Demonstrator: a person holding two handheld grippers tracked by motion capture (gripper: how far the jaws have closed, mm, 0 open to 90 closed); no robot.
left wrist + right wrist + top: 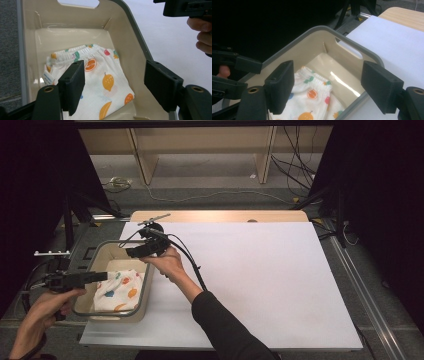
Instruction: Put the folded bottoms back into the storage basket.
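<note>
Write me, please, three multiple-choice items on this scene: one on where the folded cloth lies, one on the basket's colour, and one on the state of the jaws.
1. Where is the fruit-print cloth?
A. inside the basket
B. on the white sheet
C. on the floor

2. What colour is the basket's inside?
A. red
B. cream
C. blue

3. How do the jaws of the left gripper and right gripper stand?
A. both shut on the cloth
B. one shut
C. both open, holding nothing

Answers: 1 A, it lies folded on the basket's bottom; 2 B, cream walls under a grey rim; 3 C, both gripper views show a wide gap above the cloth.

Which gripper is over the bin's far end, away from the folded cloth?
The right gripper: it hangs above the bin's bare far end. The left gripper sits by the fruit-print cloth at the near end.
</note>
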